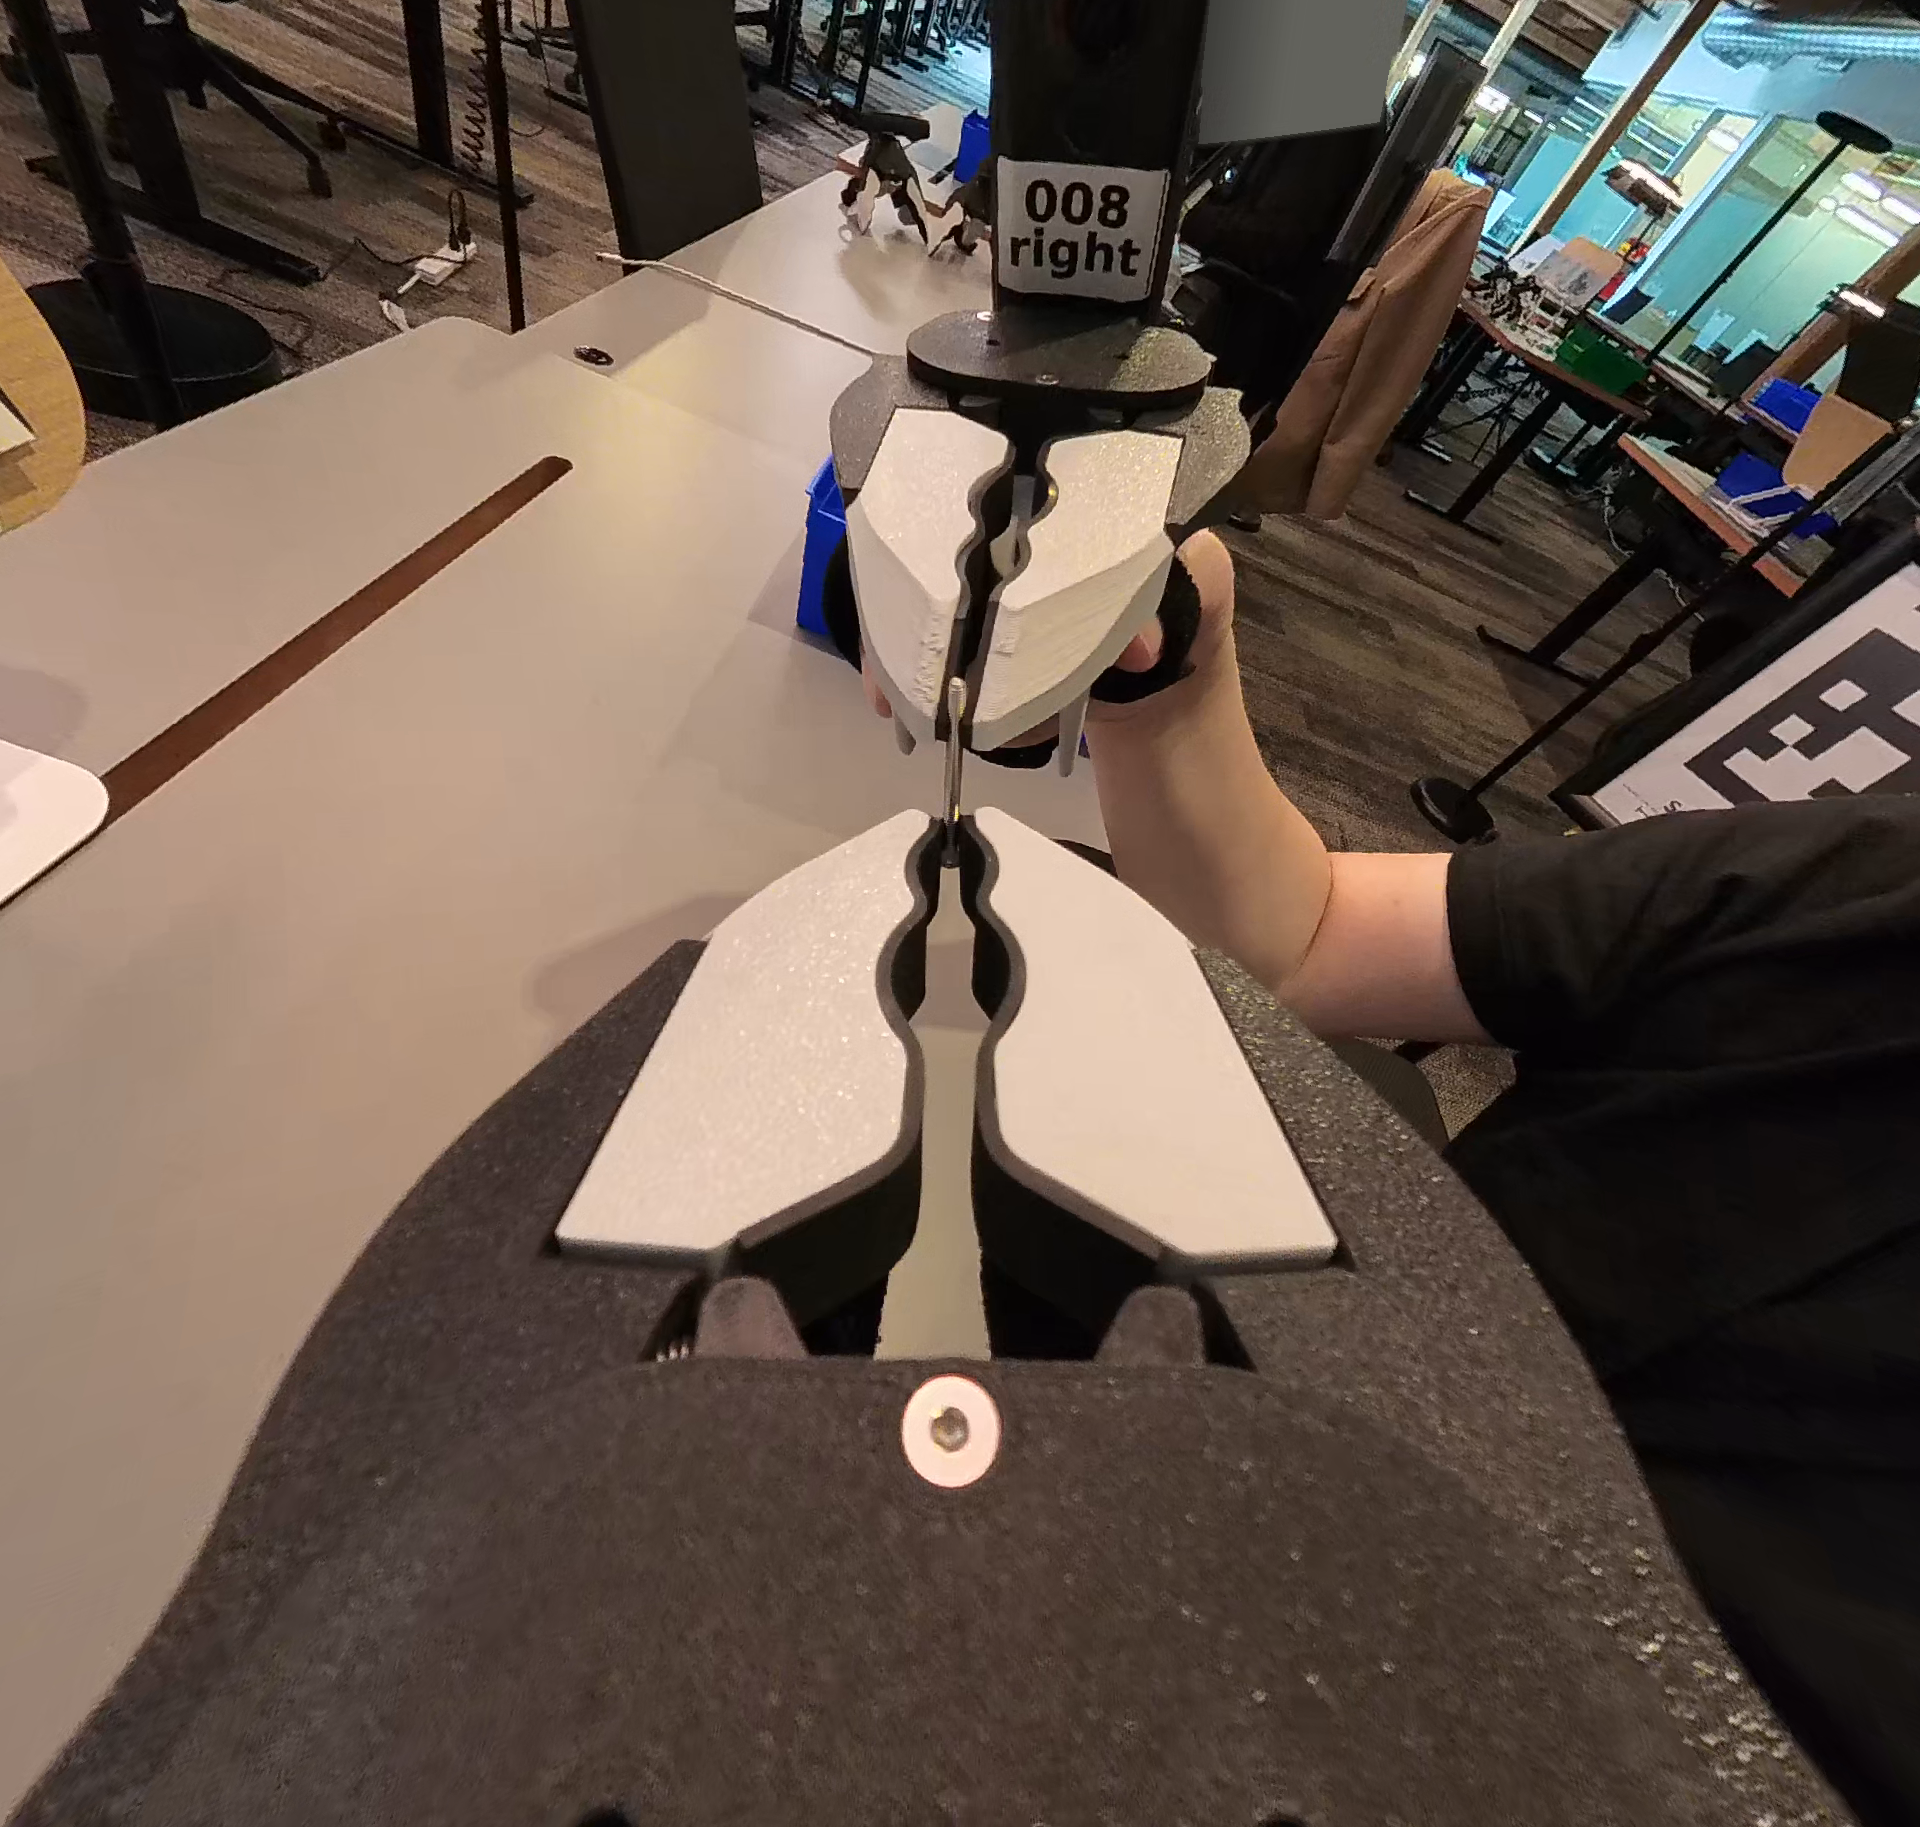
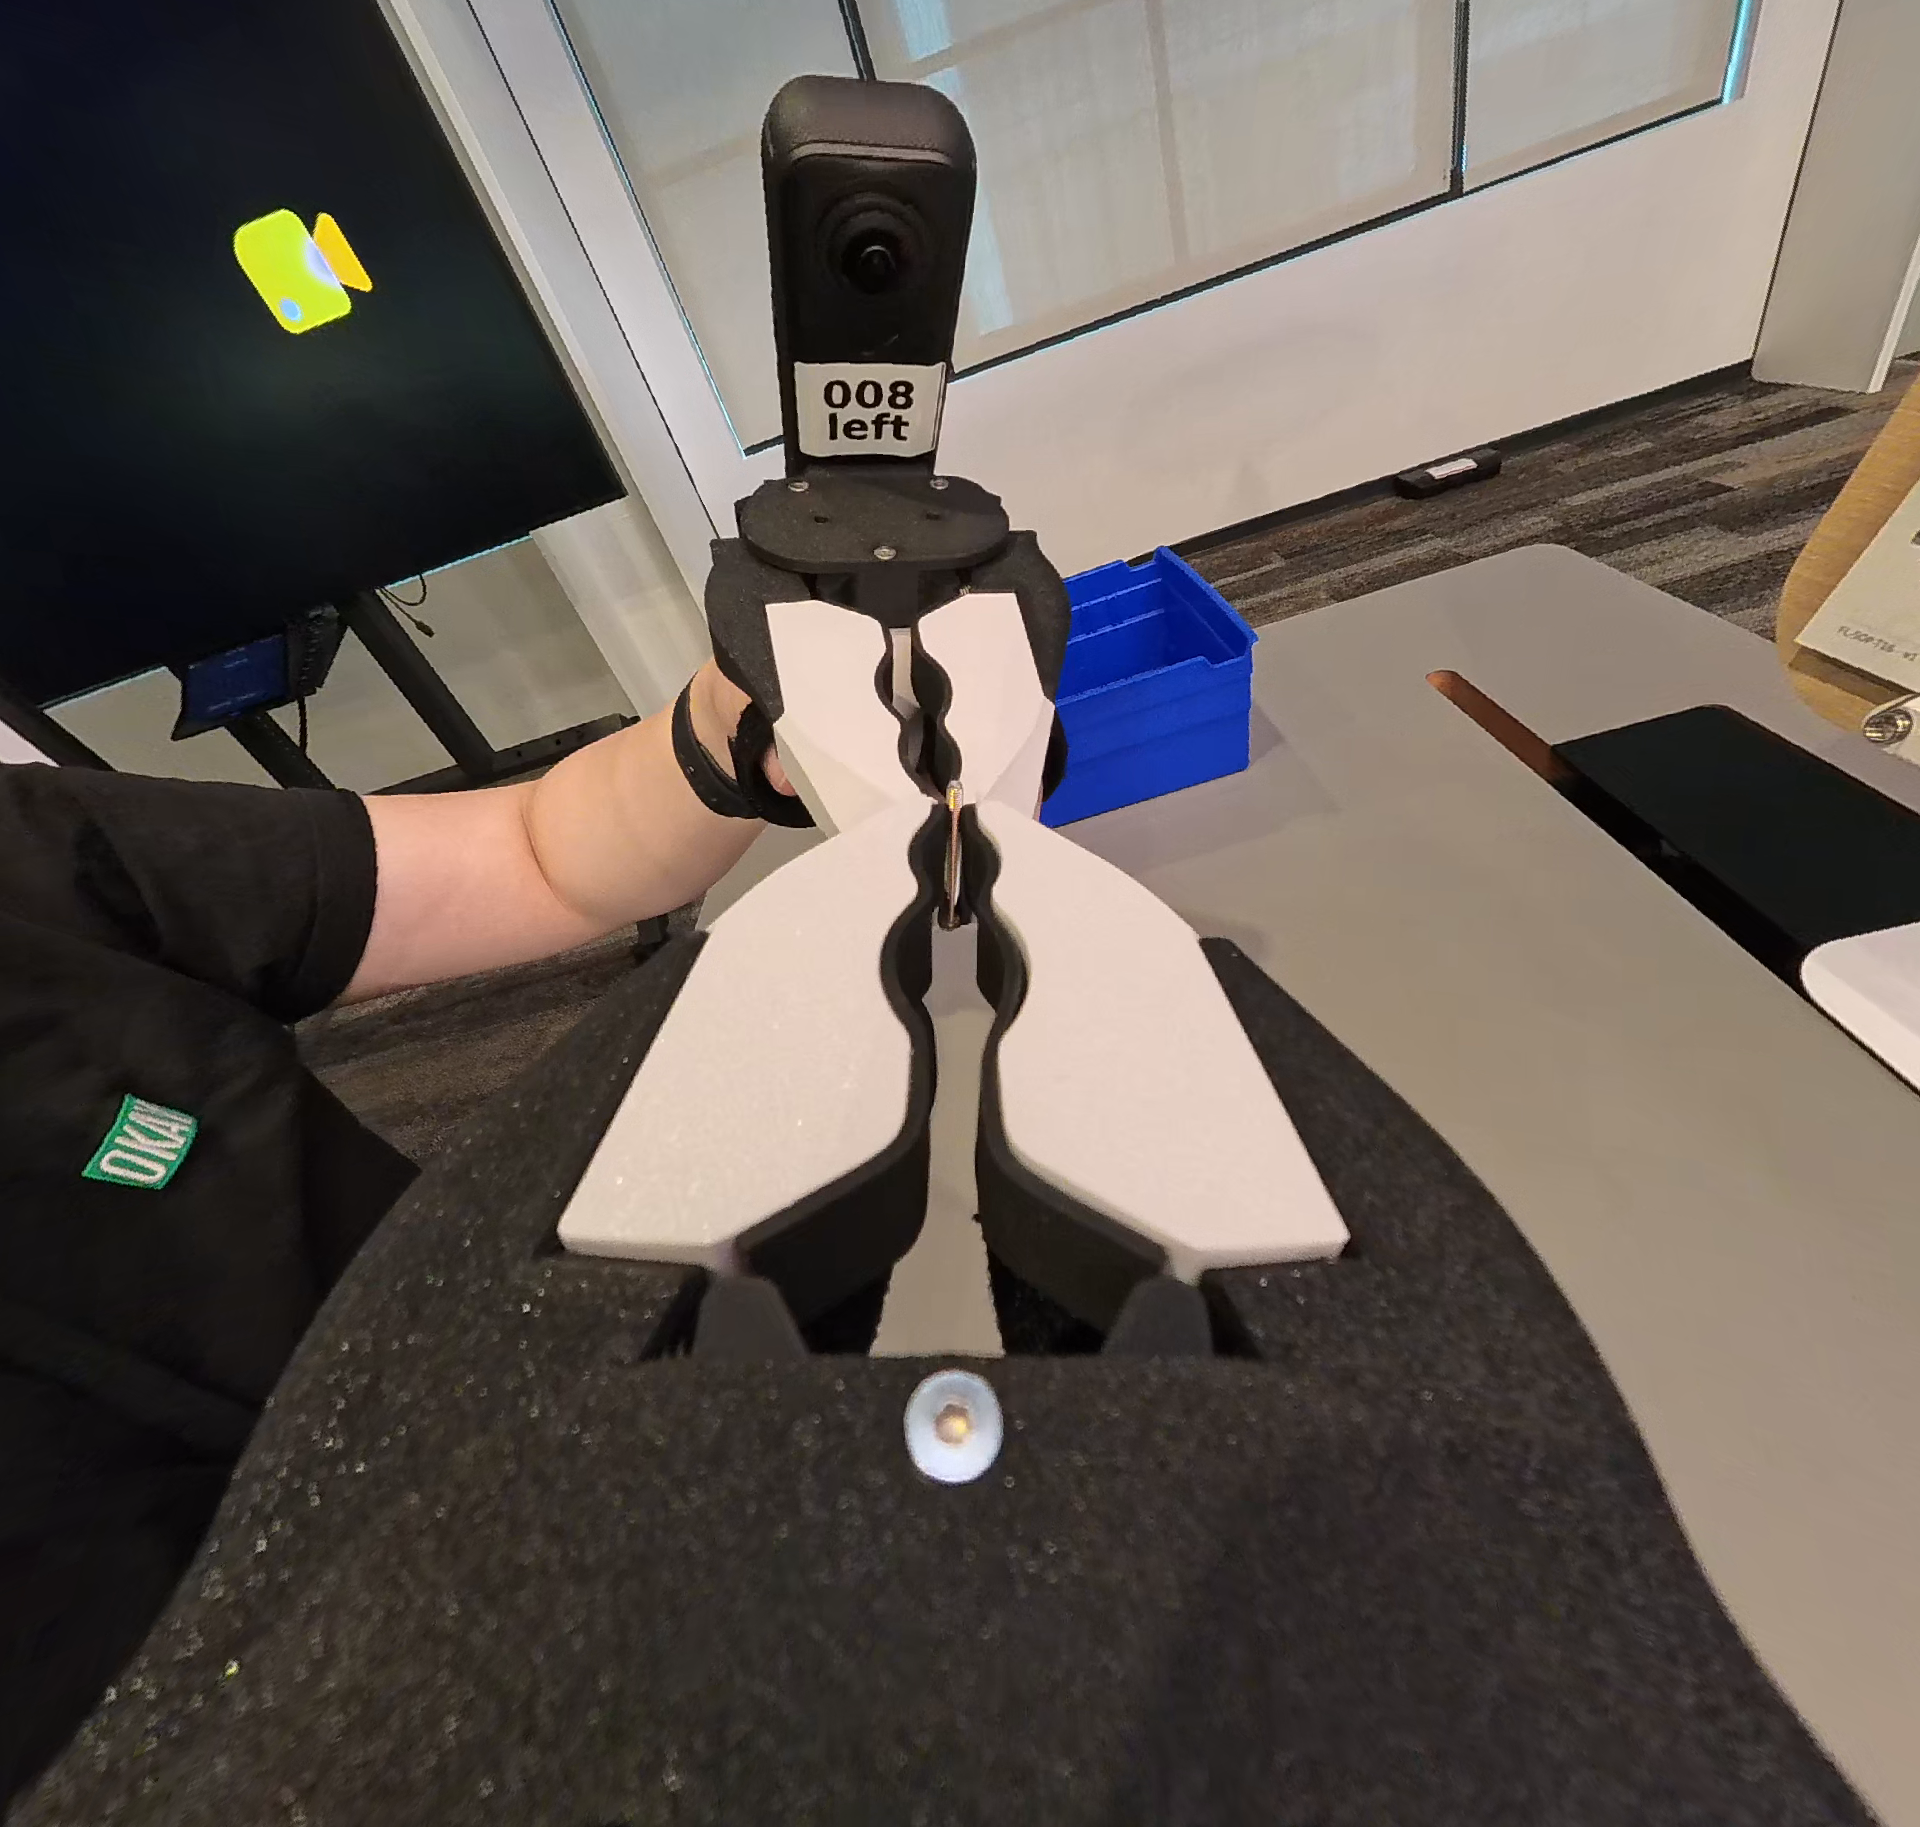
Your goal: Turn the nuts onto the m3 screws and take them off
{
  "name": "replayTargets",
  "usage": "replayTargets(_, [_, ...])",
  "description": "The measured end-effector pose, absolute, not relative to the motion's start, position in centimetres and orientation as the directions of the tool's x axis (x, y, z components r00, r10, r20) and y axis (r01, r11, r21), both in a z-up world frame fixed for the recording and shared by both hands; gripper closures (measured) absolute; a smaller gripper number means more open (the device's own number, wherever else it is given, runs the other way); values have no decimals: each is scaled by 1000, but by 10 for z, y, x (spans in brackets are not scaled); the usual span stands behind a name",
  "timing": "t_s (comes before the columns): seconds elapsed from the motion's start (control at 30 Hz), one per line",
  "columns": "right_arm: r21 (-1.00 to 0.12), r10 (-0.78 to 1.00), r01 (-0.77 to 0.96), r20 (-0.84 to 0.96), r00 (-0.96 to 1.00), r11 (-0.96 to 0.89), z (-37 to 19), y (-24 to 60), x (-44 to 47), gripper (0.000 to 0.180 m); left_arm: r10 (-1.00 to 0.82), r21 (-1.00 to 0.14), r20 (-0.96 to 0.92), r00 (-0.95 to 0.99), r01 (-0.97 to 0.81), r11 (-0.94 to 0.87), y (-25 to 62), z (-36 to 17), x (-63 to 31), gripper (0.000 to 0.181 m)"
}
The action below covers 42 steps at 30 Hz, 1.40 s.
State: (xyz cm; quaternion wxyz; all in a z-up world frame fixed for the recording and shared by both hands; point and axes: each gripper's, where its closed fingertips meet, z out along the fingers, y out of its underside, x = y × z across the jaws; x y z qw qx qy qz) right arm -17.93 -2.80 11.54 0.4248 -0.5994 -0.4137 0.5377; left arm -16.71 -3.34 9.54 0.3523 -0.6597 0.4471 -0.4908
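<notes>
A thin silver m3 screw (image 1: 952, 769) spans the gap between the two grippers above the grey table (image 1: 416, 842). My left gripper (image 1: 950, 823) is shut on the screw's dark near end. My right gripper (image 1: 964, 712) faces it, shut around the other end. In the right wrist view the screw (image 2: 951, 858) lies lengthwise between the right gripper's (image 2: 951, 816) fingers, and the left gripper (image 2: 943, 790) meets it tip to tip. A small silver piece sits at the screw's tip (image 1: 956, 688). I cannot tell whether it is a nut.
A blue bin (image 2: 1153, 676) stands on the table behind the left gripper and also shows in the left wrist view (image 1: 821, 562). A long slot (image 1: 332, 624) cuts the tabletop. A black pad (image 2: 1745, 821) and a white pad (image 1: 42, 821) lie near the edges. The person's forearms (image 1: 1226, 842) hold both grippers. Left and right tips are no more than a few centimetres apart.
</notes>
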Motion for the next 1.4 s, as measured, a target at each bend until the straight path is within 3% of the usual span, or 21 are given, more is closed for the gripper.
replayTargets(0.73, [-957, 956, 35, -284, 79, -287, 118, -28, -179, 177, -944, -915, 309, 120, -235, -329, -33, 95, -165, 179])
replayTargets(0.87, [-976, 969, 10, -214, 127, -216, 124, -21, -173, 161, -946, -919, 301, 124, -228, -322, -33, 98, -169, 179])
replayTargets(0.93, [-991, 982, 39, -123, 145, -130, 120, -17, -163, 165, -948, -925, 284, 147, -220, -311, -31, 99, -176, 179])
replayTargets(1.03, [-959, 983, 282, 36, 178, -16, 67, 3, -147, 167, -943, -928, 275, 188, -203, -312, -29, 100, -190, 179])
replayTargets(1.13, [-846, 981, 531, 133, 139, 40, -11, 24, -143, 168, -942, -933, 254, 219, -201, -298, -30, 97, -203, 178])
replayTargets(1.4, [-672, 996, 737, 10, -88, 72, -116, 5, -172, 173, -934, -931, 251, 253, -202, -305, -39, 92, -225, 178])
